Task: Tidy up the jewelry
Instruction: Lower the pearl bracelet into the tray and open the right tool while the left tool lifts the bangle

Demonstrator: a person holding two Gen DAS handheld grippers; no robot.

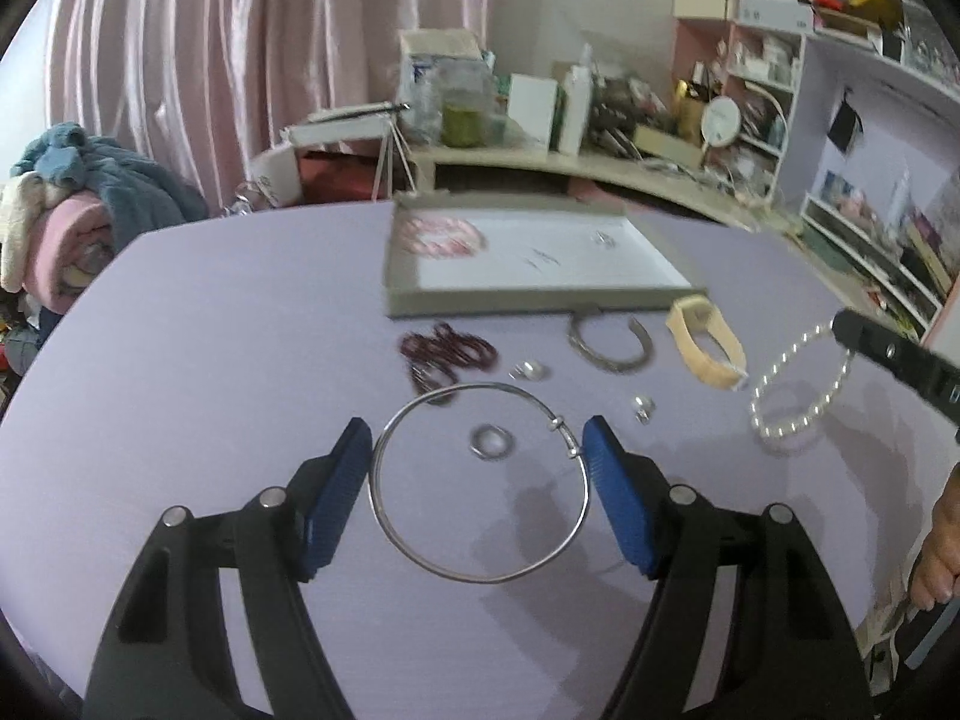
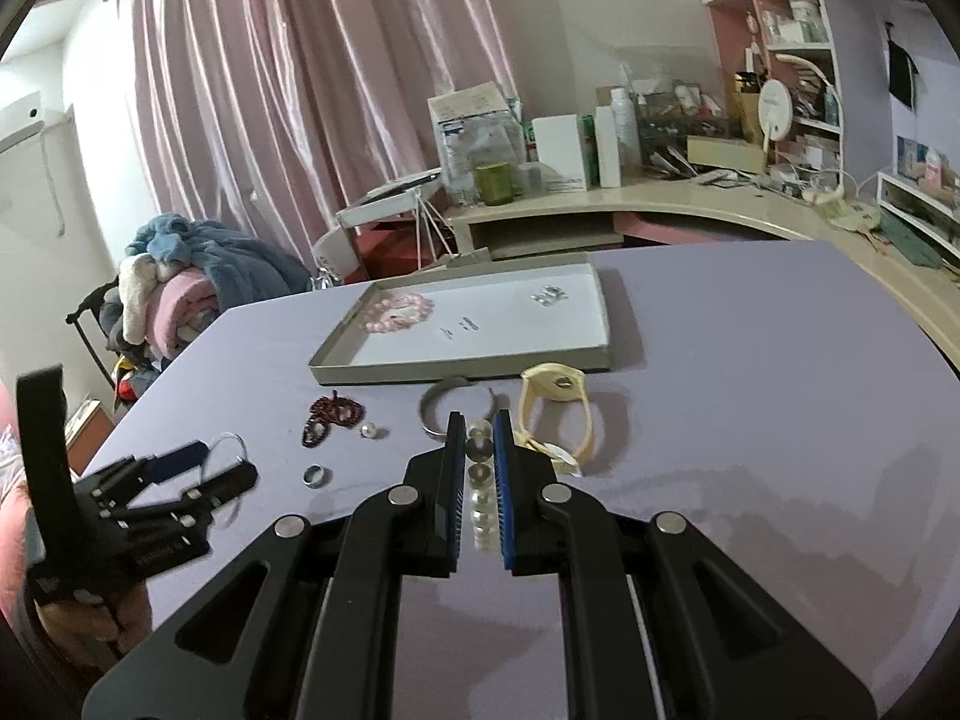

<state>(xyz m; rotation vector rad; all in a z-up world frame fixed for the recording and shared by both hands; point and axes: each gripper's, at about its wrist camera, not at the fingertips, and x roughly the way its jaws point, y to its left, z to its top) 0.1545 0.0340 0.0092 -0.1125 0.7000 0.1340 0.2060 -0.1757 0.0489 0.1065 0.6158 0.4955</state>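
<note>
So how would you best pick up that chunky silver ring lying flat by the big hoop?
Probably from straight above, with the fingers either side of the silver ring's outer wall. It lies flat on the table, so only its outside edges can be pinched. The open left gripper already frames it, though the thin bangle encircles it.

Tray [image 1: 540,300] contents blurred (tiny pieces)
</note>
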